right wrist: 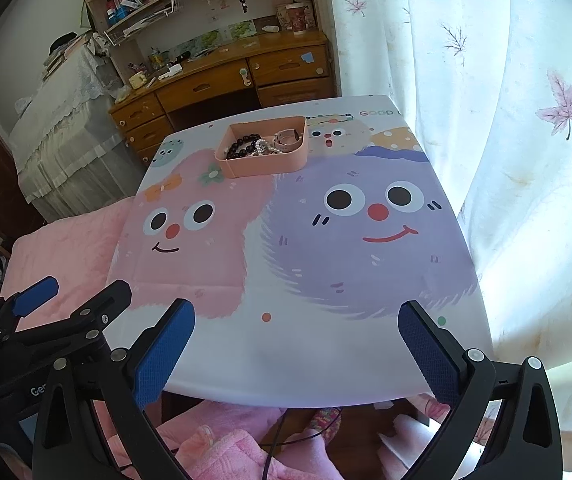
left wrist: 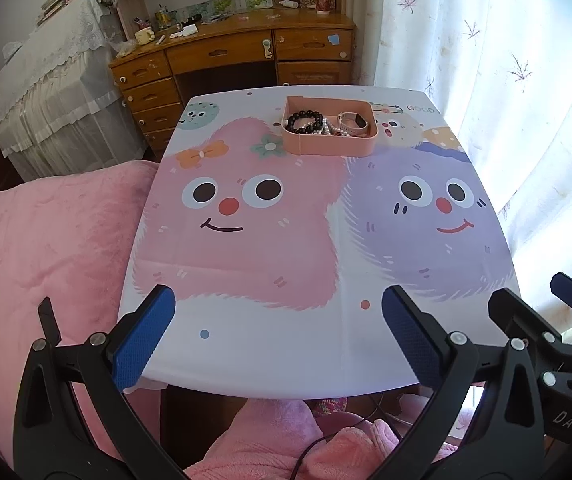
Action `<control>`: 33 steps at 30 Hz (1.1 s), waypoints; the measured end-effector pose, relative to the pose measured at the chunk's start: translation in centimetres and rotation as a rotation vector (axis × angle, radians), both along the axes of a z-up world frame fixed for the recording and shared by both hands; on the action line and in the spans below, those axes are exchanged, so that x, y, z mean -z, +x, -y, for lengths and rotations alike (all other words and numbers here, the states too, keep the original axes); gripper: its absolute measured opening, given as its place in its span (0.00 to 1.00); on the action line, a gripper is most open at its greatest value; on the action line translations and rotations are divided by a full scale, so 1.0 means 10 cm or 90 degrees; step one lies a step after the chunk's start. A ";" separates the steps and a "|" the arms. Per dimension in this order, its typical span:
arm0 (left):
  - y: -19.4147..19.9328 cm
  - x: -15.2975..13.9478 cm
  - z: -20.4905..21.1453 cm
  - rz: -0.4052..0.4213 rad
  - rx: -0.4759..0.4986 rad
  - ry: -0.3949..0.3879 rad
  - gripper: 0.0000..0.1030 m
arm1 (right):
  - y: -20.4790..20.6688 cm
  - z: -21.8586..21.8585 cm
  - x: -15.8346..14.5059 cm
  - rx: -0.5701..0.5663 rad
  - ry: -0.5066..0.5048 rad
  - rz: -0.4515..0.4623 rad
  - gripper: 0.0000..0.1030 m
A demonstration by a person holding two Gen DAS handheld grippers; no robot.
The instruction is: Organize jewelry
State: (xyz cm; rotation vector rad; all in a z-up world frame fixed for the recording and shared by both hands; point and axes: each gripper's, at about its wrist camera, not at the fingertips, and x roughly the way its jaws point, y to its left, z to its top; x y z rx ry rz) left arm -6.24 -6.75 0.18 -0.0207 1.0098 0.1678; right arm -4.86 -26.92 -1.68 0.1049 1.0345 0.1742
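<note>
A pink tray (left wrist: 331,145) (right wrist: 264,168) stands at the far side of the cartoon-print table (left wrist: 305,340) (right wrist: 305,360). In it lie a black bead bracelet (left wrist: 303,122) (right wrist: 242,146), a pearl string (left wrist: 327,127) (right wrist: 264,147) and a pink-strapped watch (left wrist: 353,122) (right wrist: 287,139). My left gripper (left wrist: 278,334) is open and empty over the table's near edge. My right gripper (right wrist: 295,354) is open and empty beside it, to the right. Both are far from the tray.
A pink blanket (left wrist: 46,260) covers a bed left of the table. A wooden desk with drawers (left wrist: 226,56) stands behind it. A white curtain (left wrist: 505,80) hangs along the right. A black cable (right wrist: 286,440) runs below the near edge.
</note>
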 end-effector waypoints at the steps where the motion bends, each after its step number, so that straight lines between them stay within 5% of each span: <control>1: 0.00 0.01 0.01 -0.002 0.001 -0.001 1.00 | 0.00 0.01 0.00 0.001 0.000 -0.001 1.00; 33: 0.06 0.01 0.23 -0.013 0.019 0.020 1.00 | 0.05 0.25 0.04 0.018 -0.004 -0.005 1.00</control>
